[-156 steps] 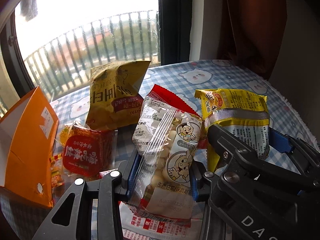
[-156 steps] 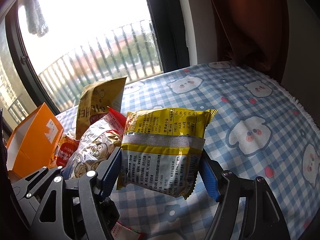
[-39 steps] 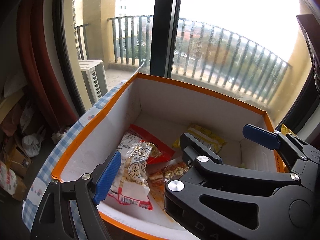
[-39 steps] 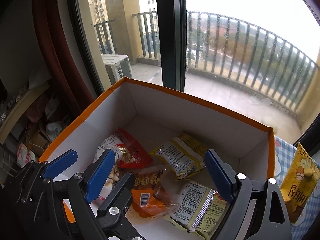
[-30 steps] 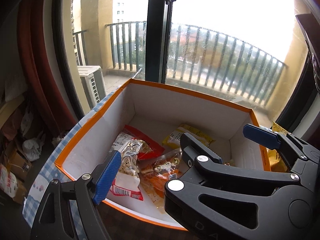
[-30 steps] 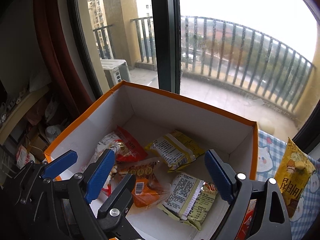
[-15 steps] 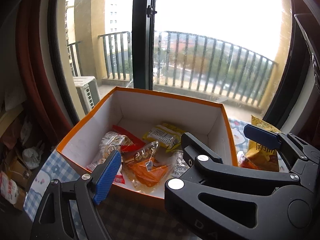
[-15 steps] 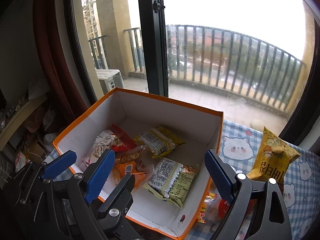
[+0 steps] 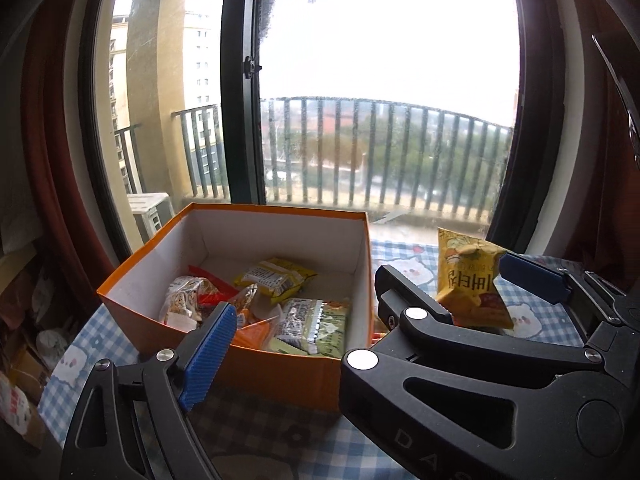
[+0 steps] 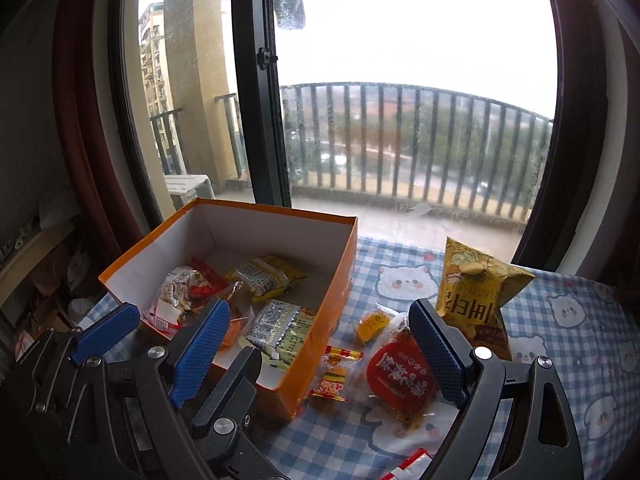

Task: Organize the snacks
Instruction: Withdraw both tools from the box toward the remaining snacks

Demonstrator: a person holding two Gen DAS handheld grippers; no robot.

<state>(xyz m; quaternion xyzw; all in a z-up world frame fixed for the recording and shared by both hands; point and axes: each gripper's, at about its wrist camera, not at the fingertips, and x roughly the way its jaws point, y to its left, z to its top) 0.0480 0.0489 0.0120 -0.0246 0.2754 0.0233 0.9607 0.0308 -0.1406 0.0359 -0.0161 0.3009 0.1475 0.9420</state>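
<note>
Both the left gripper [image 9: 360, 312] and the right gripper [image 10: 320, 348] were released and empty, the left's jaws having just widened; beyond them one orange box [image 10: 320, 300] held perhaps five snack packets [image 10: 276, 328]; four more, including a yellow chip bag [image 10: 476, 296], lay beside it on the checked-cloth table [image 10: 560, 360]; behind stood a balcony window [image 10: 400, 80].

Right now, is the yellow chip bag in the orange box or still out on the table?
Out. The yellow chip bag stands upright on the checked tablecloth, right of the orange box, apart from it.
</note>
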